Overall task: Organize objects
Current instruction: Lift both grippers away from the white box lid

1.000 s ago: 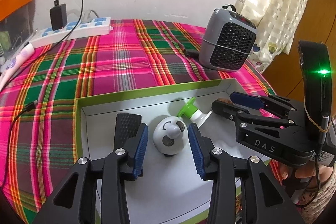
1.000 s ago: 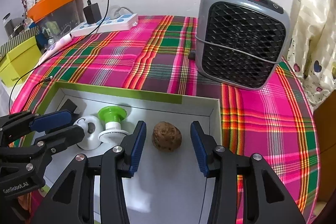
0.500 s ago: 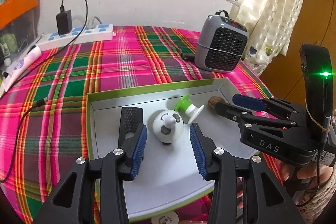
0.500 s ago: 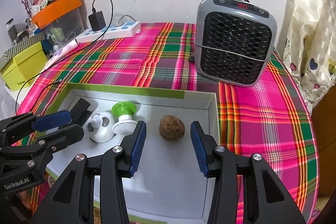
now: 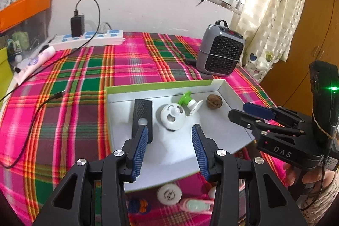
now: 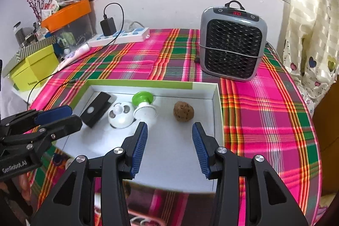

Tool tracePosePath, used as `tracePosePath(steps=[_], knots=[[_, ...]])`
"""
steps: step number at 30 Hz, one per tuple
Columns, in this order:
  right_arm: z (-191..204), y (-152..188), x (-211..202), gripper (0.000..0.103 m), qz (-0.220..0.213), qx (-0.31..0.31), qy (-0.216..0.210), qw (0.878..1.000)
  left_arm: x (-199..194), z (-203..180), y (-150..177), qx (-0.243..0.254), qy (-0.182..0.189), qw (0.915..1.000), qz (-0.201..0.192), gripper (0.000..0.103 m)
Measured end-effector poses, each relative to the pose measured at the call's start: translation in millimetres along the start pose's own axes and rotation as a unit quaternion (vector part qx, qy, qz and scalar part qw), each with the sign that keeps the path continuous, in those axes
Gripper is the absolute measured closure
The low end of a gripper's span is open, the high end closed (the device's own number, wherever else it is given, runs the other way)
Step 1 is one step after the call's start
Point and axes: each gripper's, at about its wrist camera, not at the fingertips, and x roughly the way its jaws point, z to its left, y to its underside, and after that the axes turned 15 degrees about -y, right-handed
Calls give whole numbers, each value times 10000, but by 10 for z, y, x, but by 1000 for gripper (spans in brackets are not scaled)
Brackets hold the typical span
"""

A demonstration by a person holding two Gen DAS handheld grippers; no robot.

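A white tray with a green rim [image 5: 161, 84] [image 6: 148, 84] lies on the plaid cloth. In it are a black rectangular device [image 5: 142, 115] [image 6: 96, 108], a white round gadget with a face [image 5: 172, 117] [image 6: 120, 114], a green-capped white piece [image 5: 189, 101] [image 6: 144, 103] and a brown walnut [image 5: 214, 101] [image 6: 183, 111]. My left gripper [image 5: 168, 148] is open and empty, above the tray's near part. My right gripper [image 6: 168, 148] is open and empty, held back from the walnut; it shows at the right of the left wrist view [image 5: 254, 112].
A grey heater [image 6: 232, 43] stands at the back right. A white power strip [image 5: 89, 39] with a black charger lies at the back. A yellow-green box [image 6: 31, 71] sits left. Small items, including a white round disc [image 5: 169, 194], lie on the cloth before the tray.
Both grippers have pulled back and up from the tray, still open. The objects in the tray have stayed where they were.
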Motion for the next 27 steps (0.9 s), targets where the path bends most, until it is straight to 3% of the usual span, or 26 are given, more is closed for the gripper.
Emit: tracePosePath(steps=[20,27], knots=[[231,487,-348,58,-142,-199,-127,9996,-349,416,524,-400,-84,9992,19,60],[224,671,-375,58,-77,-124,-278,9995,-315,403,661,-270,-42,9996,119,58]])
